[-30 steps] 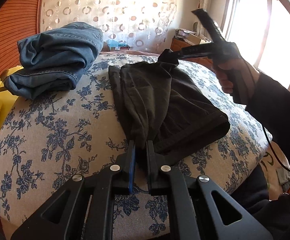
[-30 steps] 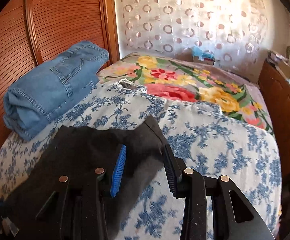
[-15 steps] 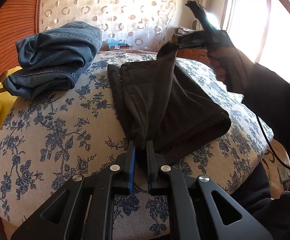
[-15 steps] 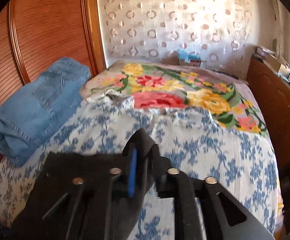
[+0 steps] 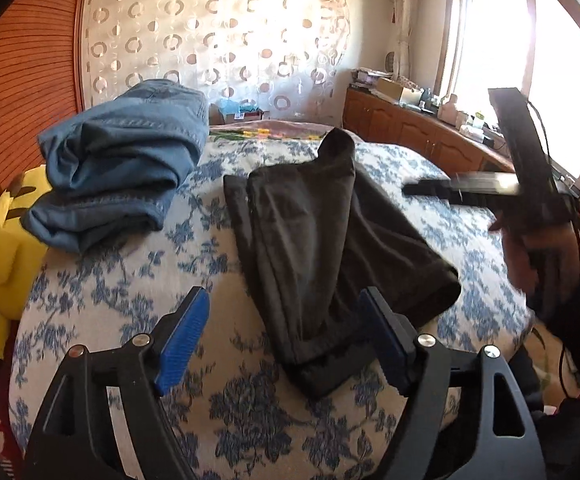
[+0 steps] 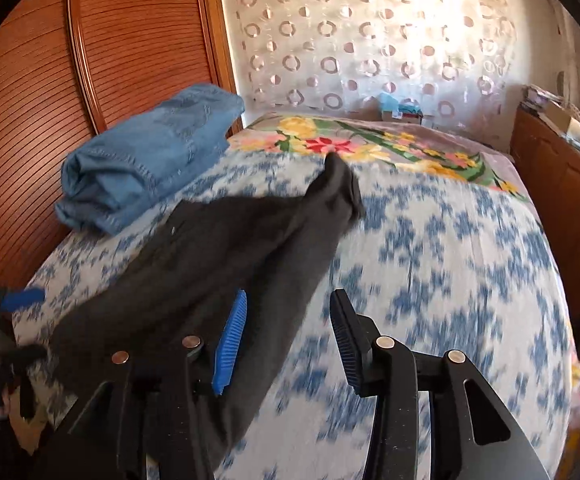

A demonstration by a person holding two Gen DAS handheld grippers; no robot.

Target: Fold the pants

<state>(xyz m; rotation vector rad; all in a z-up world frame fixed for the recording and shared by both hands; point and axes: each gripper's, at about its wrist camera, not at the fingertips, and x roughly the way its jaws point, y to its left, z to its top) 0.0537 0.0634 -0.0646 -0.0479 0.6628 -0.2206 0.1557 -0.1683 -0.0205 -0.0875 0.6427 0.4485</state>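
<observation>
While the dark pants [image 5: 330, 236] lie folded lengthwise on the blue-flowered bed [image 5: 101, 304], one far corner still poking up, the left hand-held gripper [image 5: 285, 334] has just been opening and stands released over their near end; the right hand-held gripper [image 6: 285, 340], also just opening, holds nothing, with folded jeans [image 5: 121, 168] far left

Dark pants [image 5: 330, 232]: one; folded jeans [image 5: 121, 168]: one; grippers: two

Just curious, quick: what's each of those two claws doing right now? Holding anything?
Left gripper: open, jaws just opened, dark pants between them but not pinched.
Right gripper: open, jaws just opened, holding nothing.
</observation>
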